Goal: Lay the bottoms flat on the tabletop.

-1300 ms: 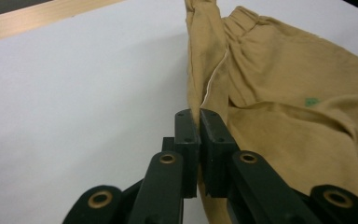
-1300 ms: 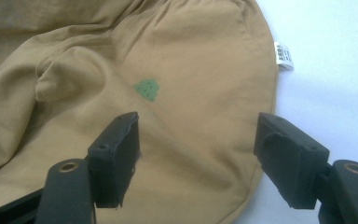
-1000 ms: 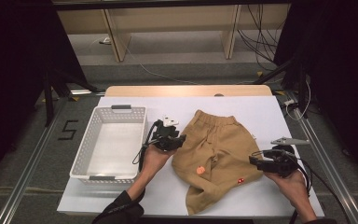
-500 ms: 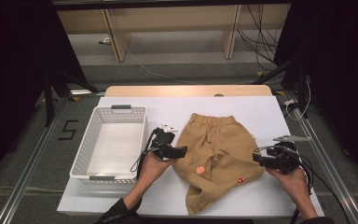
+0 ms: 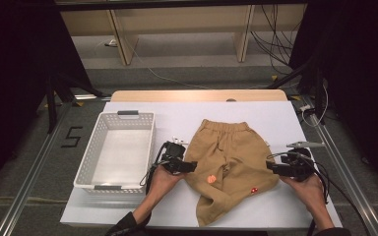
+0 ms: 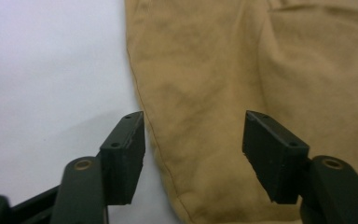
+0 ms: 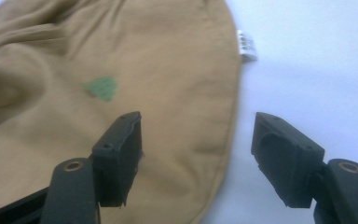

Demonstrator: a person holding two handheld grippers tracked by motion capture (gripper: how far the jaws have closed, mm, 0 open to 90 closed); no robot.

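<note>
While flat, shorts [image 5: 230, 162] lie lengthwise, waistband twd far edge.

White slatted basket [image 5: 86, 167] left on white table [image 5: 275, 118], empty; wooden shelving [image 5: 182, 24], cables [image 5: 275, 49] beyond.

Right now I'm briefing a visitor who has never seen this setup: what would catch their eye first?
Probably the tan shorts, spread rumpled across the middle of the white table, with small orange and red patches near the lower hem. Next, the left gripper and the right gripper, one at each side edge of the shorts, jaws open astride the cloth's edge. Then the white basket at the table's left.
</note>
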